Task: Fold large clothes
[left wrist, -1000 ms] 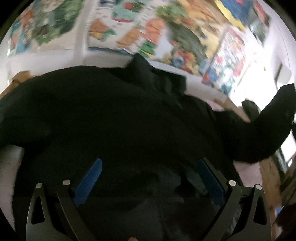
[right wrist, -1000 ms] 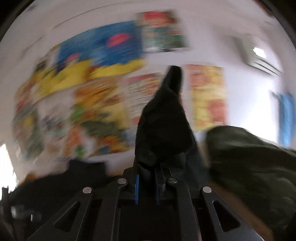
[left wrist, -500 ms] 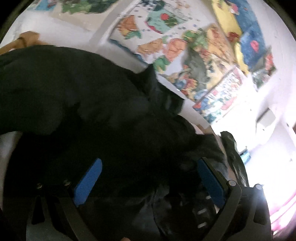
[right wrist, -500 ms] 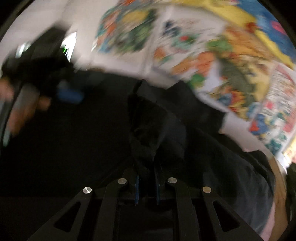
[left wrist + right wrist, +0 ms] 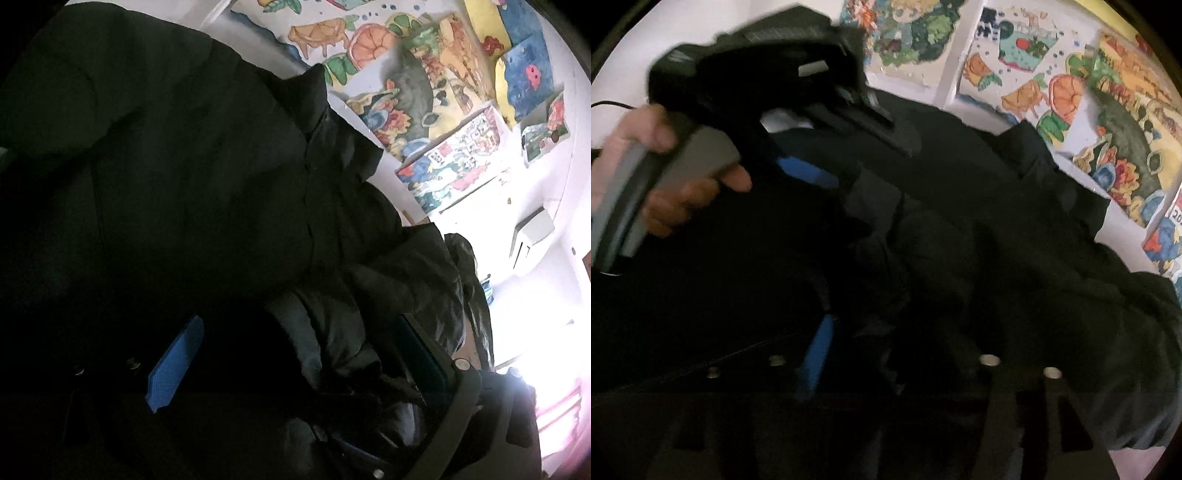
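Right now our right gripper (image 5: 882, 354) is opening: its blue pad (image 5: 816, 354) stands apart from the other finger, and a fold of the black coat (image 5: 979, 240) sits bunched in the gap, though it is too dark to say whether either pad touches it. Our left gripper (image 5: 295, 354) stands spread wide, blue pad (image 5: 175, 369) at one side and the other finger far across, with dark crumpled cloth lying between them and neither pad pressing on it. Coat (image 5: 184, 166) fills nearly all of both wrist views, spread flat under us, collar end toward the wall. From the right wrist view we also see our left hand (image 5: 665, 166) wrapped round the grey handle of the left gripper (image 5: 812, 173), low over the cloth. Behind the coat, a white wall carries colourful paintings (image 5: 424, 85). Further along, a white air-conditioner unit (image 5: 532, 240).
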